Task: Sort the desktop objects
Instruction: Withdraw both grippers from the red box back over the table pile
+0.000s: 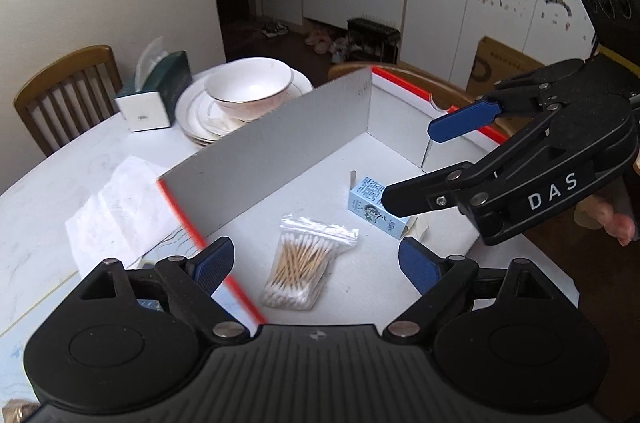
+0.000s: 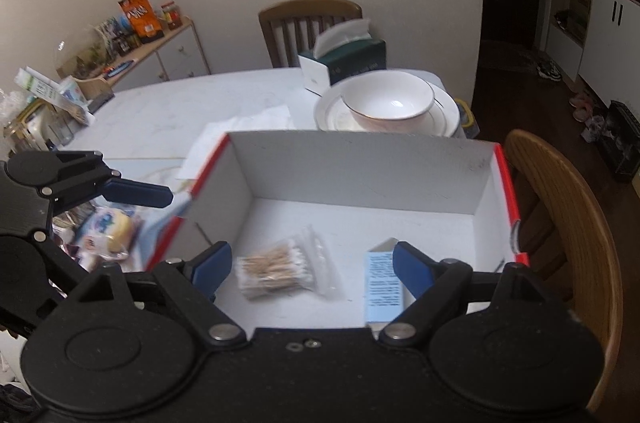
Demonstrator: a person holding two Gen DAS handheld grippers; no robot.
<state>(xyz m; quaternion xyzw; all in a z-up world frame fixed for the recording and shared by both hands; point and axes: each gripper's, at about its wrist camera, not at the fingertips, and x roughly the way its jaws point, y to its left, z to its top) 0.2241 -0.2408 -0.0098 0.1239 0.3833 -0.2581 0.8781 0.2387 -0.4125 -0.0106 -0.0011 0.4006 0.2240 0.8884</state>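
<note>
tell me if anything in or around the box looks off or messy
Nothing is spilled or broken. The small blue carton lies in the white box with its end flap open, beside the bag of cotton swabs. A crumpled sheet of paper lies loose on the table outside the box.

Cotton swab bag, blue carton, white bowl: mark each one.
cotton swab bag (image 1: 302,265), left wrist view, middle of the swabs.
blue carton (image 1: 370,205), left wrist view, its printed side.
white bowl (image 2: 390,99), right wrist view, inside of the bowl.
</note>
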